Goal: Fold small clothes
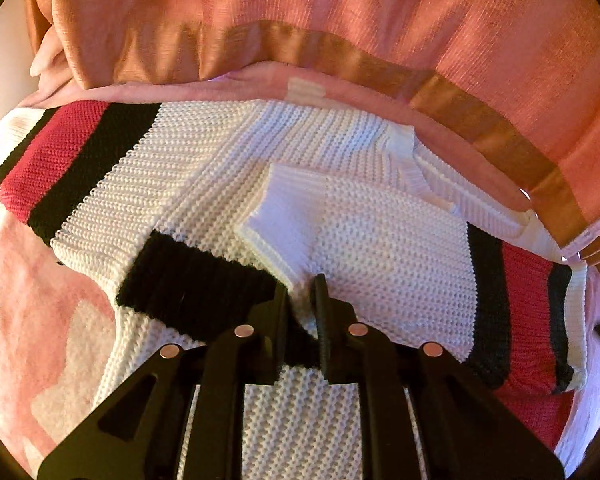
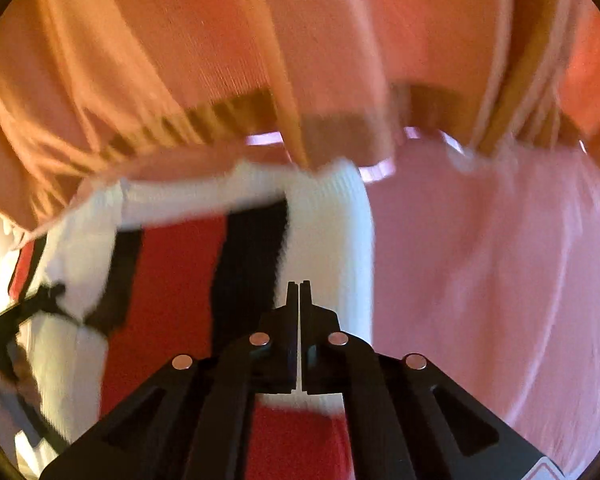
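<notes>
A small white knit sweater (image 1: 228, 168) with red and black stripes lies on a pink blanket (image 1: 32, 300). One white sleeve (image 1: 372, 248) is folded across its body. My left gripper (image 1: 302, 286) is shut on the sweater's white knit beside a black ribbed band (image 1: 192, 284). In the blurred right wrist view, my right gripper (image 2: 299, 286) is shut, jaws together, above the sweater's white ribbed hem (image 2: 328, 240) next to its red and black stripes (image 2: 172, 280). I cannot tell if fabric is pinched between them.
An orange curtain (image 1: 340, 20) with a brown band hangs along the far edge; it also shows in the right wrist view (image 2: 220, 40). Pink blanket (image 2: 492, 272) spreads to the right of the sweater.
</notes>
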Demonstrator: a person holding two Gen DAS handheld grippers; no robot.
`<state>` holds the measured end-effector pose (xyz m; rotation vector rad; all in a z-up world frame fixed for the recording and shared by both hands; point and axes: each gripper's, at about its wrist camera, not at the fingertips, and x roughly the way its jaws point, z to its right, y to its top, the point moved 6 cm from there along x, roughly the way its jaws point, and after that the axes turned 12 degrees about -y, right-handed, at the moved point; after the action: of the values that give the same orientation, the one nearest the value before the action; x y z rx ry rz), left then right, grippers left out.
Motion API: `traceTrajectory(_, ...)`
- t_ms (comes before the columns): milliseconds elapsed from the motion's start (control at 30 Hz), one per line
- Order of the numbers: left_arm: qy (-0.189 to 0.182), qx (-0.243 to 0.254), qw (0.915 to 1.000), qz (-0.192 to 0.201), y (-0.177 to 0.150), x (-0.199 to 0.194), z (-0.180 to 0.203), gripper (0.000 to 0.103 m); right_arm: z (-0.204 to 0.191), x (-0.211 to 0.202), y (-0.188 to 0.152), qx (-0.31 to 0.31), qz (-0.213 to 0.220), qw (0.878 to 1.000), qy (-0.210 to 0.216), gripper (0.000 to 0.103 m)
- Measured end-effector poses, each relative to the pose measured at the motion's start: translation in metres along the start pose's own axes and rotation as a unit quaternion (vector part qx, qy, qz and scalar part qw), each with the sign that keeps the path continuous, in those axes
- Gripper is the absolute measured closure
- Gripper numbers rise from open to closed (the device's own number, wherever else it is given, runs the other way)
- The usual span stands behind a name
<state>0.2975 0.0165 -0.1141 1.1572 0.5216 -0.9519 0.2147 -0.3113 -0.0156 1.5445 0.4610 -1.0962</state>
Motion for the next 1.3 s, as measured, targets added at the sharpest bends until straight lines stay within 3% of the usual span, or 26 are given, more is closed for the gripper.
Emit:
traceTrajectory(100, 0.001, 0.000, 1.0000, 0.001, 0.000, 0.000, 0.000, 0.087, 0.008, 0.045, 0.023, 0.003, -0.013, 0.999, -0.048, 0.103)
traceTrajectory(233, 0.004, 0.008, 1.0000, 0.002, 0.000, 0.003, 0.002, 0.085, 0.050, 0.096, 0.022, 0.025, -0.050, 0.989, -0.138, 0.102)
traceTrajectory(333, 0.000, 0.007, 1.0000, 0.003, 0.003, 0.003, 0.000, 0.081, 0.055, 0.072, 0.019, 0.059, -0.046, 0.994, -0.081, 0.102)
traceTrajectory(400, -0.015, -0.021, 0.9996, 0.010, 0.007, -0.004, -0.005, 0.064, 0.044, 0.038, 0.013, 0.038, -0.026, 0.998, -0.051, 0.102)
traceTrajectory(433, -0.027, -0.038, 0.9987, 0.021, 0.010, -0.011, -0.007, 0.062, 0.037, 0.021, 0.009, 0.027, -0.016, 0.999, -0.038, 0.101)
traceTrajectory(533, -0.055, -0.089, 0.9913, 0.080, 0.032, -0.049, -0.023, 0.045, 0.013, -0.032, -0.018, -0.004, 0.000, 1.000, 0.014, 0.095)
traceTrajectory(600, -0.039, -0.113, 0.9854, 0.122, 0.047, -0.081, -0.045, 0.016, -0.009, -0.060, -0.045, -0.034, 0.009, 0.999, 0.032, 0.095)
traceTrajectory(667, -0.008, -0.146, 0.9756, 0.164, 0.060, -0.109, -0.084, 0.012, -0.035, -0.075, -0.071, -0.073, 0.022, 0.997, 0.031, 0.088)
traceTrajectory(800, 0.046, -0.211, 0.9586, 0.186, 0.076, -0.138, -0.177, 0.012, -0.073, -0.081, -0.120, -0.154, 0.051, 0.986, -0.030, 0.082)
traceTrajectory(900, 0.126, -0.216, 0.9503, 0.186, 0.085, -0.151, -0.250, 0.012, -0.101, -0.074, -0.137, -0.190, 0.039, 0.981, -0.005, 0.082)
traceTrajectory(967, 0.154, -0.225, 0.9472, 0.168, 0.092, -0.149, -0.297, 0.014, -0.113, -0.072, -0.142, -0.201, 0.045, 0.979, -0.007, 0.082)
traceTrajectory(1067, 0.140, -0.245, 0.9479, 0.148, 0.100, -0.135, -0.333, 0.022, -0.119, -0.060, -0.144, -0.201, 0.041, 0.979, -0.002, 0.082)
traceTrajectory(1167, 0.125, -0.284, 0.9418, 0.129, 0.097, -0.112, -0.359, 0.025, -0.118, -0.052, -0.153, -0.206, 0.028, 0.978, -0.015, 0.081)
traceTrajectory(1200, 0.114, -0.303, 0.9384, 0.120, 0.094, -0.101, -0.364, 0.035, -0.116, -0.050, -0.154, -0.204, 0.027, 0.978, -0.018, 0.081)
traceTrajectory(1233, 0.120, -0.310, 0.9351, 0.124, 0.093, -0.098, -0.367, 0.036, -0.114, -0.048, -0.153, -0.202, 0.026, 0.979, -0.019, 0.079)
traceTrajectory(1267, 0.130, -0.301, 0.9343, 0.140, 0.094, -0.099, -0.366, 0.051, -0.112, -0.049, -0.153, -0.201, 0.026, 0.979, -0.021, 0.076)
traceTrajectory(1300, 0.128, -0.284, 0.9404, 0.138, 0.097, -0.094, -0.360, 0.078, -0.109, -0.048, -0.150, -0.197, 0.029, 0.980, -0.027, 0.075)
